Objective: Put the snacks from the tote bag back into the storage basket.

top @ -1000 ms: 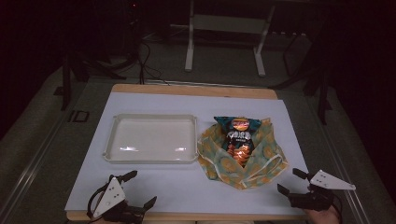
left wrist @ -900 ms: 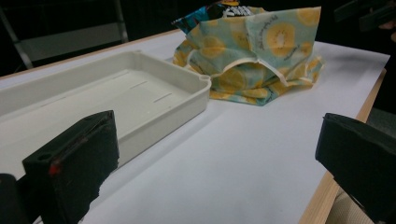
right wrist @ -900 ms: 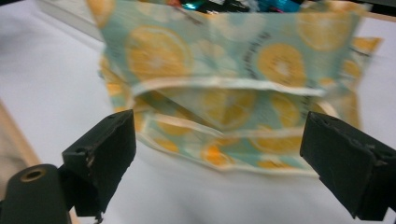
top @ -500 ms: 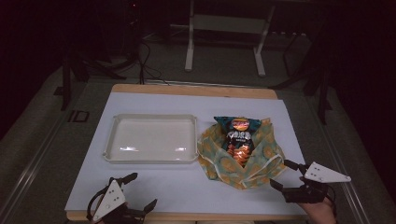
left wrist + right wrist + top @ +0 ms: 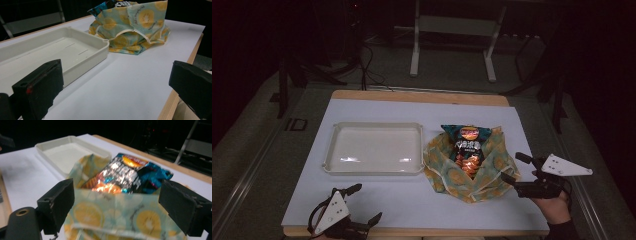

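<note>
1. Black jaws of the right gripper (image 5: 515, 168) are standing wide apart, gripping nothing, flanking the near edge of the lemon-print bag (image 5: 472, 170).
2. The snack packet (image 5: 468, 149) is poking out just beyond, lengthwise away from the person.
3. The left gripper (image 5: 362, 205), also open and empty, is sitting well apart, near the white tray (image 5: 374, 171).

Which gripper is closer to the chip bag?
Right. The right gripper sits open beside the cloth pouch holding the chip bag; the left gripper waits at the table's near edge.
</note>
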A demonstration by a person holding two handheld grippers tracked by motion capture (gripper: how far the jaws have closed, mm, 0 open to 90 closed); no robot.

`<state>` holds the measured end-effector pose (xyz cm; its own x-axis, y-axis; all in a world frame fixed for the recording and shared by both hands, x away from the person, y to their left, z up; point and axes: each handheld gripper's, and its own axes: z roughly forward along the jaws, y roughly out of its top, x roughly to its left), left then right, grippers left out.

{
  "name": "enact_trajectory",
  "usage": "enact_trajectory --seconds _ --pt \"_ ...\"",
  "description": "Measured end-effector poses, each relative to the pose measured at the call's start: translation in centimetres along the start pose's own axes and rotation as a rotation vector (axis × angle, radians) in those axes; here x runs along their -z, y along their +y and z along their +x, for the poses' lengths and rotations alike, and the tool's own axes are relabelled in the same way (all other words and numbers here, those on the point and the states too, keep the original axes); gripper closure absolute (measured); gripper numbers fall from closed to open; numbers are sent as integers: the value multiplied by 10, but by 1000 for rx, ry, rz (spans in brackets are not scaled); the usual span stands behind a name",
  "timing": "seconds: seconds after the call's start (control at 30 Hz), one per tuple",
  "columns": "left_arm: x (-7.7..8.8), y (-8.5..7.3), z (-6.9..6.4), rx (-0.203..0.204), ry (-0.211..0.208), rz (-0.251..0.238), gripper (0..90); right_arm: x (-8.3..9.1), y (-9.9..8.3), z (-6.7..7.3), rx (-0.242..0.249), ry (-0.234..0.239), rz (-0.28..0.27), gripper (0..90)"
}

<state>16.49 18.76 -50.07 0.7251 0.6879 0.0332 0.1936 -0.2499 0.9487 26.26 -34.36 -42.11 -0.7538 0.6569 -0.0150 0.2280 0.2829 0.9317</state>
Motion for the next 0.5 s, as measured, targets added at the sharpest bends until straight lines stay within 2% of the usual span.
enact_trajectory --seconds 0.17,0.5 --pt "-1 0 0 -2 -7 3 1 -8 15 -5 18 2 0 136" --pt "-2 0 0 -7 -19 -1 1 -23 37 -19 17 25 -22 163"
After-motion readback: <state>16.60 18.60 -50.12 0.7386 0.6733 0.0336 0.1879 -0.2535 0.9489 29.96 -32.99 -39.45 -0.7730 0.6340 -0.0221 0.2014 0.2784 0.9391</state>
